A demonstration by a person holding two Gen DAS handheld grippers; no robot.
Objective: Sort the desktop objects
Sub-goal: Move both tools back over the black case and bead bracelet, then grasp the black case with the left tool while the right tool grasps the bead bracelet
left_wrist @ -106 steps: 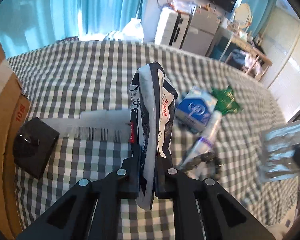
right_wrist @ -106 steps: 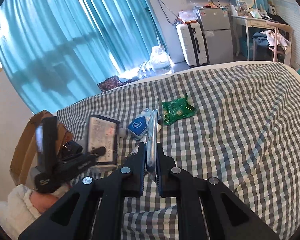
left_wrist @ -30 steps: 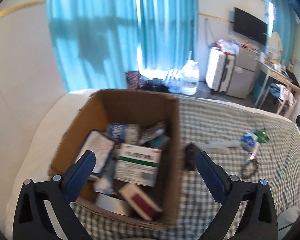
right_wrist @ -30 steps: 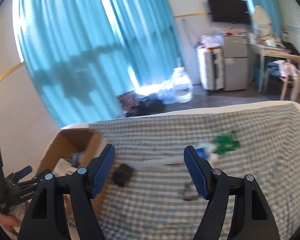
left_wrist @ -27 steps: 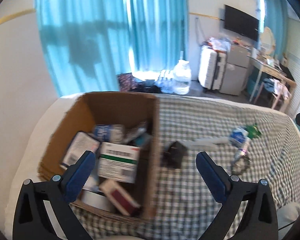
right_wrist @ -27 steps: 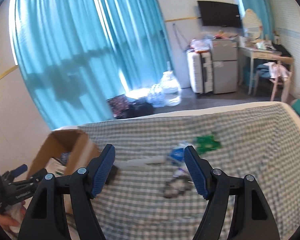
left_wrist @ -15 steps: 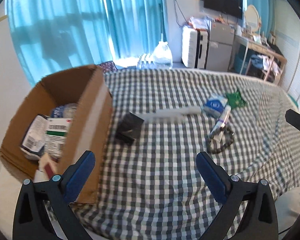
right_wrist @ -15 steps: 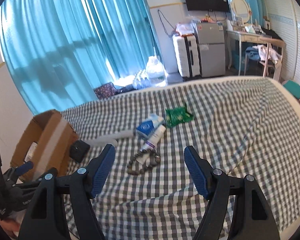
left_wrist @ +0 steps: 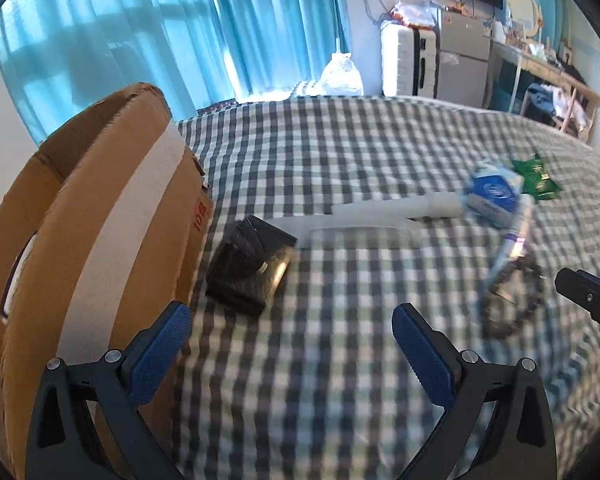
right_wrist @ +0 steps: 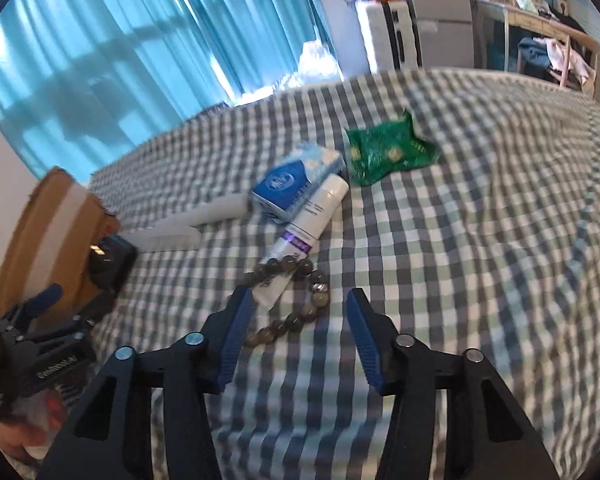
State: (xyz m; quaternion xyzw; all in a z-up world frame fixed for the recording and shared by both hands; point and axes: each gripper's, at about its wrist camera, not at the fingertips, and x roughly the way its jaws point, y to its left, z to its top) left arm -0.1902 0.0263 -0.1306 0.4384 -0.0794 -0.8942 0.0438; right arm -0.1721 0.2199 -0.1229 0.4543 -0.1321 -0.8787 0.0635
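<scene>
Right gripper closing, jaws still apart, nothing pinched; hovering over brown bead bracelet on grey-and-white checked bedspread. Bracelet loop visible between the blue pads, no contact seen. White squeeze tube with purple band lying across the bracelet's far side, crimped end overlapping the beads, so partly in the way. Blue-and-white small carton touching the tube's cap end; crumpled green foil packet just beside the carton. Long translucent white plastic comb running from the carton toward black boxy device, which sits against brown cardboard box with white tape strip.

Left gripper released, jaws wide, empty, above bare checked bedspread. Cardboard box close on its left pad's side, wall nearly at the pad. Black device ahead, just beside the box. Comb, carton, foil packet, tube and bracelet further right, blurred. Right gripper's black tip entering at right edge near the bracelet.

Teal curtains, white suitcase beyond the bed.
</scene>
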